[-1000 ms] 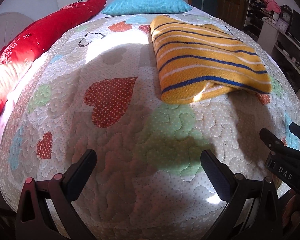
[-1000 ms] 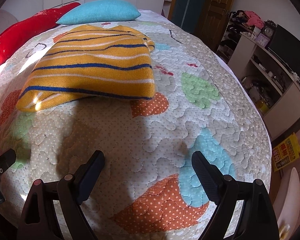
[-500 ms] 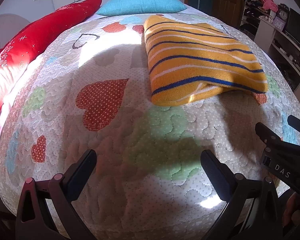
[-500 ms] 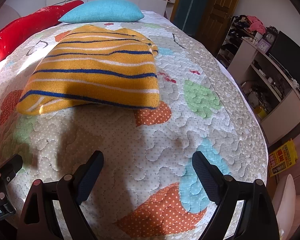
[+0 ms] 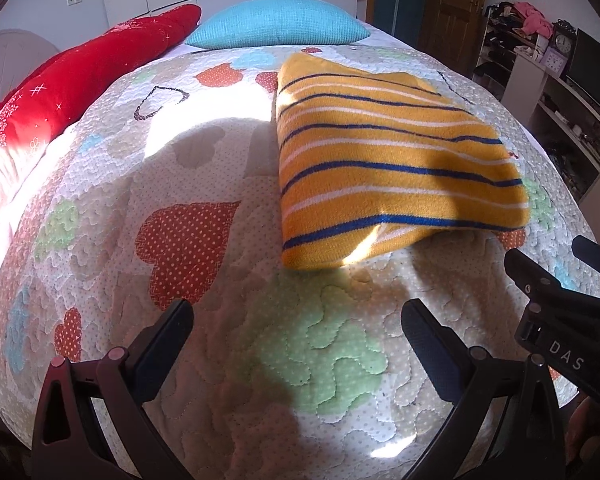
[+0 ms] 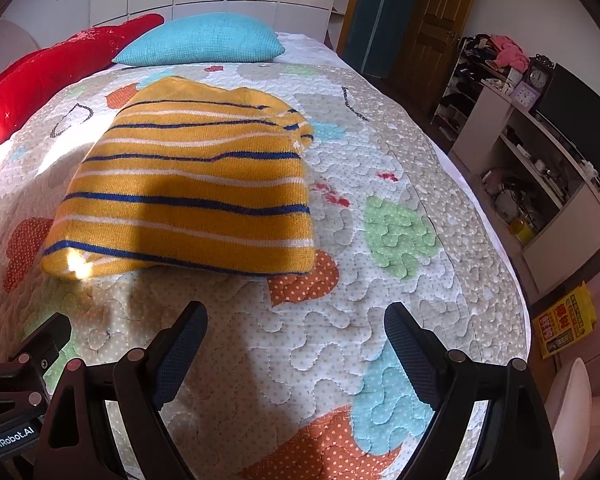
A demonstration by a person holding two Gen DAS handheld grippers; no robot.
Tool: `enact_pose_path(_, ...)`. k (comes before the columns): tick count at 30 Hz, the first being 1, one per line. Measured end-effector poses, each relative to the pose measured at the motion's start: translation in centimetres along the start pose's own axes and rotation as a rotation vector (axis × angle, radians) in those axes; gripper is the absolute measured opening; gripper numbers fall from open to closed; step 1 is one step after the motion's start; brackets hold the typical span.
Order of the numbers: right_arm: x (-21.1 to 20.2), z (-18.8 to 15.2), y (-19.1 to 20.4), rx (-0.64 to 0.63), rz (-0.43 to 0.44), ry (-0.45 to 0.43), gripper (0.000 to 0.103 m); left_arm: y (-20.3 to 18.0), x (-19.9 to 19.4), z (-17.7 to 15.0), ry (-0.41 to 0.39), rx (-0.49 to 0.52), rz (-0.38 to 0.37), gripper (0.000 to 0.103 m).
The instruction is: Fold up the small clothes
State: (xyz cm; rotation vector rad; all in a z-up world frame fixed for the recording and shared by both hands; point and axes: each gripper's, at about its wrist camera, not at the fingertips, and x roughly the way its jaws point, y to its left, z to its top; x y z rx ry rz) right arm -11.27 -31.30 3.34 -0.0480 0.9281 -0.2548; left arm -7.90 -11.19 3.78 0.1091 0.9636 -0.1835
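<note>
Sweater lies folded on the bed, ahead of both tools, well short of the blue pillow. My left hand-held gripper is wide open, holding nothing, above the quilt near the sweater's front-left corner. My right hand-held gripper is likewise wide open and empty, near the front-right edge. Risks, as I judge them: the near edge gapes, layers loose, so a pinch could catch only the top layer and pull the fold apart; a low reach could snag the quilt with it.
</note>
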Motion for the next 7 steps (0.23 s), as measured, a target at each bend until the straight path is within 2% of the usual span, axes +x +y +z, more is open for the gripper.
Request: enact_pose_path(7, 0.22, 0.00, -0.65, 0.021, 0.000, 0.010, 0.093, -1.20, -0.06, 0.46, -0.010, 0.042, -0.027, 0.103)
